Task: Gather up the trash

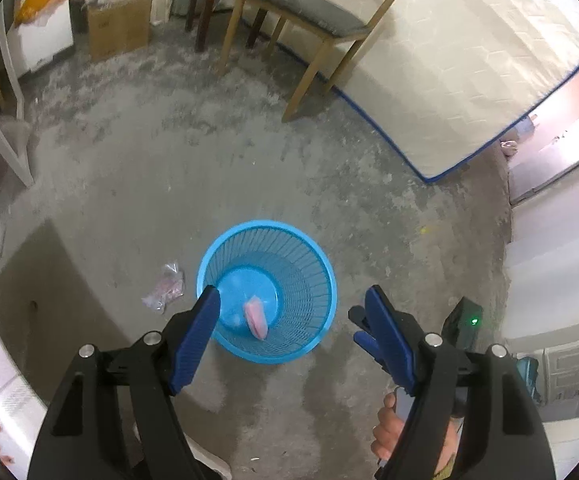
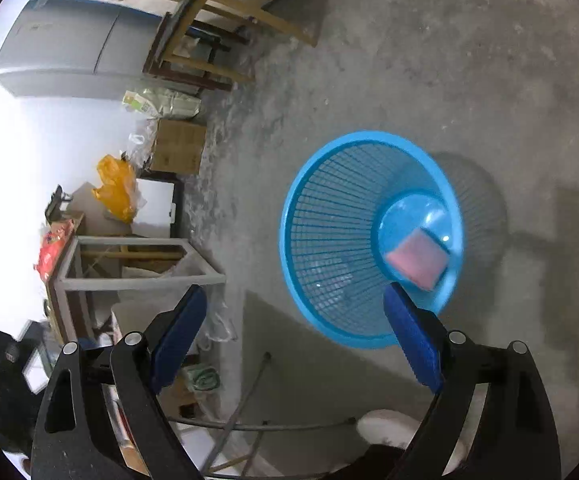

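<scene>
The left wrist view is taken from above the concrete floor (image 1: 137, 184), angled steeply down along the left gripper (image 1: 293, 300), with the blue basket (image 1: 321, 280) framed between its fingers, fairly near. The right wrist view is pitched less steeply and rolled, so the room is seen sideways; the basket (image 2: 309, 216) is seen close past the right gripper (image 2: 295, 296). The basket, the floor and the wooden chair (image 1: 301, 12) are shared by both views.

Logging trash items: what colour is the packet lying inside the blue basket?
Pink. The packet shows best in the right wrist view, on the basket floor.
</scene>
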A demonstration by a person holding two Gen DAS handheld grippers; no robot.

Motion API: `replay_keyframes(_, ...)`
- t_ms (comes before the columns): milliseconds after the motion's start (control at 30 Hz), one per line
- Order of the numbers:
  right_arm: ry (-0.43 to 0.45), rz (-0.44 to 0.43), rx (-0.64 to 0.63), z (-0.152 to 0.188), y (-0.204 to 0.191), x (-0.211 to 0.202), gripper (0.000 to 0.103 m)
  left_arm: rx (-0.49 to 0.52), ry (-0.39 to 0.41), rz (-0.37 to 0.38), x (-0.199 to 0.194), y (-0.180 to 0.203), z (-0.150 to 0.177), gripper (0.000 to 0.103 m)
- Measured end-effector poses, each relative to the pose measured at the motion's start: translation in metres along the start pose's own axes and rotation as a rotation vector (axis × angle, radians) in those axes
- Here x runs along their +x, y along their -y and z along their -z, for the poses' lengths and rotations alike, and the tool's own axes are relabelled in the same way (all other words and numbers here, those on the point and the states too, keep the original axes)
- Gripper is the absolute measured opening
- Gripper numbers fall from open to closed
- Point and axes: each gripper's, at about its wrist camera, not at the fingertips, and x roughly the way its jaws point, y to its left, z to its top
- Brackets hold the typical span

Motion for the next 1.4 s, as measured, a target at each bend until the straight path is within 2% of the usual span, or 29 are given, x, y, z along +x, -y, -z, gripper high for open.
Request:
replay_keyframes(133, -0.001, 0.024, -0.109, 0.012, -0.013, -0.010, 0.086, 0.050, 0.047, -0.041, -0.057, 0.003, -0.001, 0.073)
replay_keyframes(300, -0.079, 0.020, -0.318, 0.036, -0.064, 0.002, 0.086, 0.121, 0.058, -0.081, -0.142, -0.001, 0.003, 0.073)
replay_keyframes(433, -0.200, -0.035, -0.487, 0.059, -0.126, 0.045, 0.086, 0.121, 0.117, -0.113, -0.228, -0.040, 0.021, 0.077)
replay_keyframes(533, -0.311, -0.056, -0.504, 0.071, -0.154, 0.091, 0.086, 0.061, 0.192, -0.152, -0.290, -0.089, 0.049, 0.079)
replay_keyframes(600, -0.404, -0.013, -0.465, 0.078, -0.163, 0.144, 0.082, 0.008, 0.257, -0.186, -0.329, -0.125, 0.074, 0.080)
replay_keyframes(667, -0.477, 0.069, -0.462, 0.083, -0.167, 0.192, 0.077, -0.043, 0.316, -0.255, -0.359, -0.158, 0.102, 0.082)
replay_keyframes(767, -0.551, 0.239, -0.466, 0.089, -0.160, 0.268, 0.075, -0.164, 0.409, -0.402, -0.403, -0.212, 0.158, 0.082)
replay_keyframes(833, -0.576, 0.340, -0.446, 0.091, -0.148, 0.315, 0.075, -0.241, 0.444, -0.453, -0.419, -0.236, 0.188, 0.083)
replay_keyframes(967, -0.563, 0.533, -0.400, 0.093, -0.118, 0.384, 0.075, -0.415, 0.511, -0.541, -0.447, -0.280, 0.247, 0.083)
replay_keyframes(1100, -0.524, 0.679, -0.285, 0.085, -0.078, 0.429, 0.075, -0.521, 0.547, -0.576, -0.460, -0.304, 0.279, 0.083)
replay_keyframes(1200, -0.484, 0.741, -0.248, 0.073, -0.053, 0.452, 0.077, -0.561, 0.551, -0.594, -0.464, -0.318, 0.296, 0.083)
replay_keyframes(1400, -0.443, 0.805, -0.239, 0.060, -0.017, 0.479, 0.079, -0.573, 0.519, -0.654, -0.451, -0.331, 0.306, 0.083)
